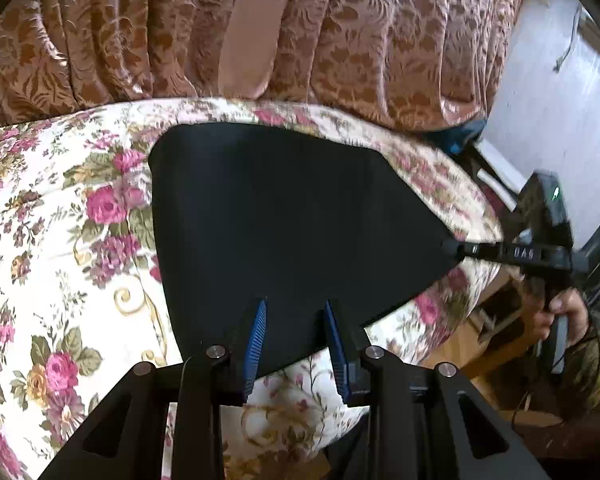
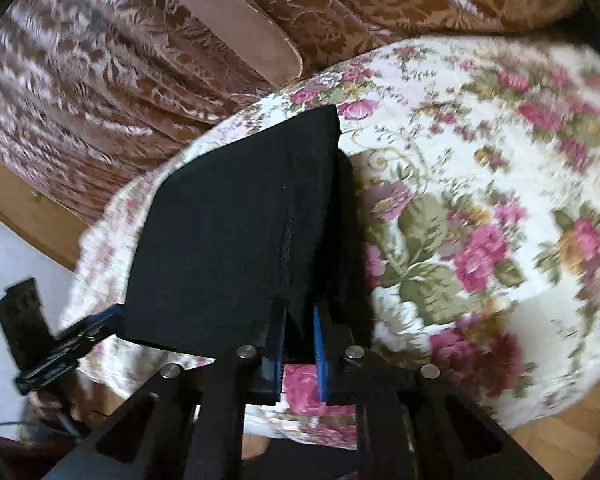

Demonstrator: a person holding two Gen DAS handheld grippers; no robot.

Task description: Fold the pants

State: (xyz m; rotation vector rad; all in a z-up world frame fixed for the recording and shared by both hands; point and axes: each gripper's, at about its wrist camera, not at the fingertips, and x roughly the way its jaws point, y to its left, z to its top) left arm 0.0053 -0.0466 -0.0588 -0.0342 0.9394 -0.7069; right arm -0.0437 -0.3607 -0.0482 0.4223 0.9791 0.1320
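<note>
Left wrist view: the black pants (image 1: pixel 284 216) lie folded at frame centre on the floral bedspread (image 1: pixel 60 240). The left hand-held gripper (image 1: pixel 294 344) stands parted over their near edge, gripping nothing. At right, the right hand-held gripper (image 1: pixel 452 247) pinches a corner, its fingertips buried in cloth.

Right wrist view: motion blur smears the bedspread (image 2: pixel 480 200). The right hand-held gripper (image 2: pixel 300 348) clamps the pants' (image 2: pixel 228 240) near edge. The left hand-held gripper (image 2: pixel 100 322), lower left, is too blurred to judge.

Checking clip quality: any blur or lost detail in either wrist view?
Left wrist: mostly sharp; blur toward the right gripper; pants a featureless black. Right wrist: floral cloth and curtain smeared; pants seam visible. Both: fisheye bending.
</note>
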